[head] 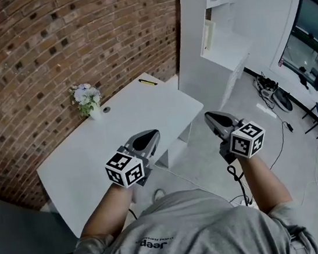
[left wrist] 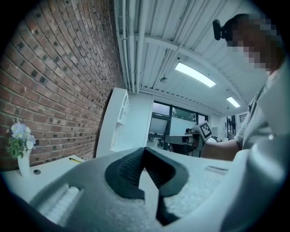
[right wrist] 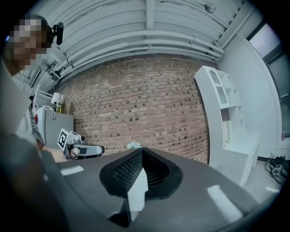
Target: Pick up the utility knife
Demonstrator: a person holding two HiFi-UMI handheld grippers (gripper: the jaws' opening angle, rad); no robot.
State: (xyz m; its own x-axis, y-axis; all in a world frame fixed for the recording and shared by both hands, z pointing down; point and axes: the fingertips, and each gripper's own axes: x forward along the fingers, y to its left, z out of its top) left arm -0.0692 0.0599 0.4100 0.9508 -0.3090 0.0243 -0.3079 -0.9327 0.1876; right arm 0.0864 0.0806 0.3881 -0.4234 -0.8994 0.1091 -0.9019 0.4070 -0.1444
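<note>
The utility knife point(head: 148, 82), yellow and black, lies at the far end of the white table point(head: 120, 140), near its corner. It also shows as a small yellow sliver, the utility knife point(left wrist: 75, 159), on the tabletop in the left gripper view. My left gripper point(head: 148, 136) hovers over the table's near edge, shut and empty, well short of the knife. My right gripper point(head: 213, 118) hangs off the table's right side over the floor, jaws together with nothing between them. In each gripper view the tips meet: left gripper point(left wrist: 144, 149), right gripper point(right wrist: 142, 150).
A vase of pale flowers point(head: 87, 99) and a small dark disc point(head: 106, 109) sit by the brick wall point(head: 48, 45). A tall white shelf unit point(head: 214, 21) stands right of the table. Cables point(head: 268, 87) lie on the floor beyond it.
</note>
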